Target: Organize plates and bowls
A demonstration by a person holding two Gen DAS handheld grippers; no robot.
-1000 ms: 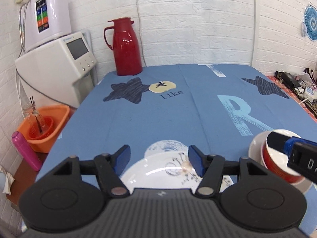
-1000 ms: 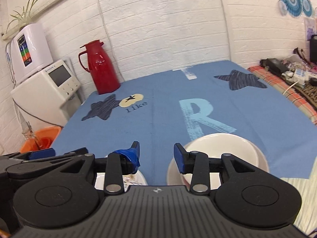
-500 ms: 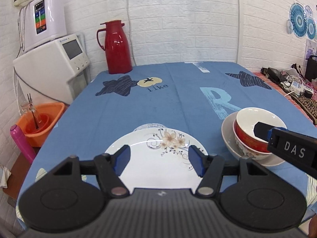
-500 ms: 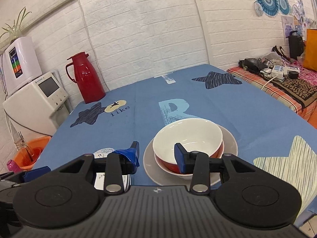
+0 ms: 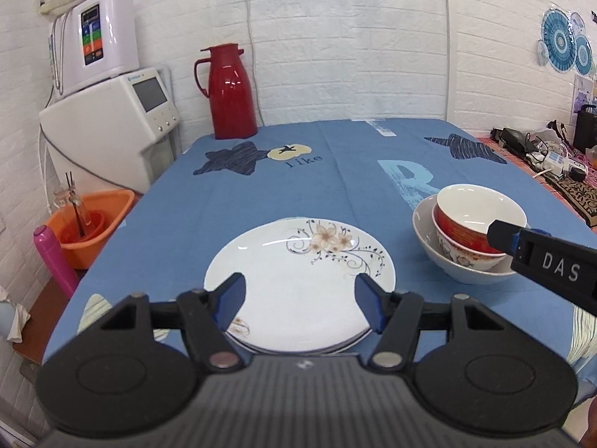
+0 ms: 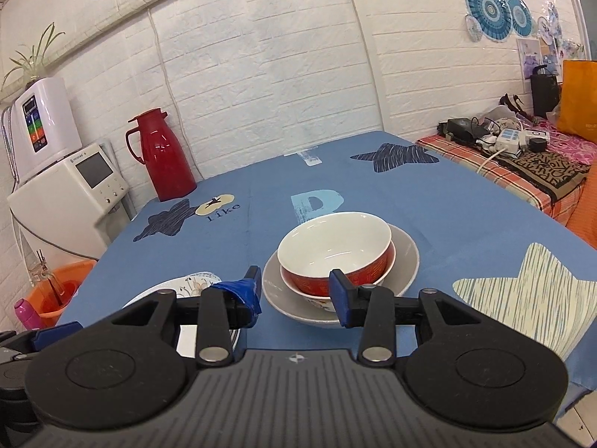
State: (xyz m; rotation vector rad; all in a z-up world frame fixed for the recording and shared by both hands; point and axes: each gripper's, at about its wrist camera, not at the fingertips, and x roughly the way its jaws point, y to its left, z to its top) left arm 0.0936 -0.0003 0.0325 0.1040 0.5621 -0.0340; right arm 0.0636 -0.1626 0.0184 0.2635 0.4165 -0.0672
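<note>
On bench, near edge: two piles w/ both tools hovering short of them.
Plates: floral plate [image 5: 298,280] on top of a stack, at least one more rim showing under it; sits on the blue cloth [image 5: 335,171] at the left side.
Bowls: red bowl [image 6: 335,257] nested in a patterned white bowl [image 6: 317,300], both inside a wide grey bowl [image 6: 405,257]; stack stands to the right of the plates, apart from them.
Left tool [image 5: 300,304]: jaws wide apart, nothing between pads; plate stack lies below and ahead, no contact seen.
Right tool [image 6: 296,293]: jaws part open, narrower gap than left; nothing gripped, bowl stack just ahead, not touched.
Done so far: looks mostly sorted, plates w/ plates, bowls w/ bowls, nested by size.
Left to do: no loose dishes seen on the cloth; maybe only moving the piles off, can't tell from here.
Risk: bowl stack is three deep, could rock if grabbed by one rim.
Bkgd: red jug [image 5: 229,91] at far left corner, well clear of the dishes.
</note>
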